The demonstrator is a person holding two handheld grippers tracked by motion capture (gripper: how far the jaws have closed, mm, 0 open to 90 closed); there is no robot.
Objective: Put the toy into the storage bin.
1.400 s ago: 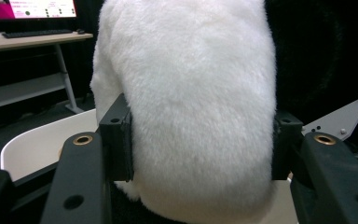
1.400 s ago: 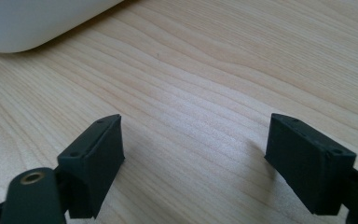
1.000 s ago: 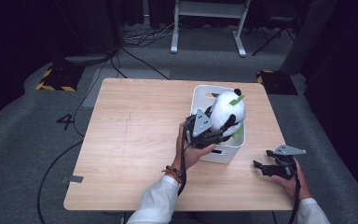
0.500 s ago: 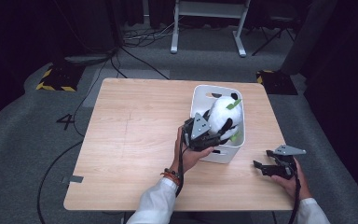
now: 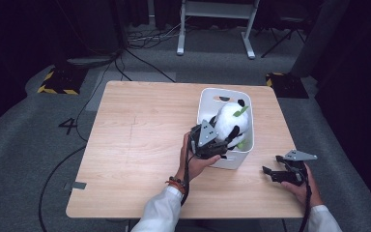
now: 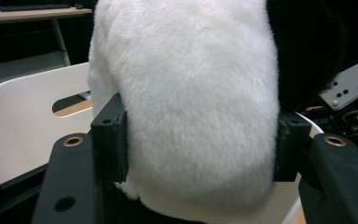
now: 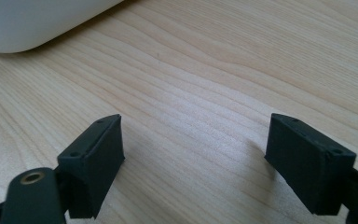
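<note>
Left gripper (image 6: 200,140) clamping plush panda (image 5: 229,124) in white bin (image 5: 207,104), right gripper (image 7: 193,163) fingers wide

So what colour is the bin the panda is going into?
White: the plastic bin with the plush panda shows best in the high view.
</note>
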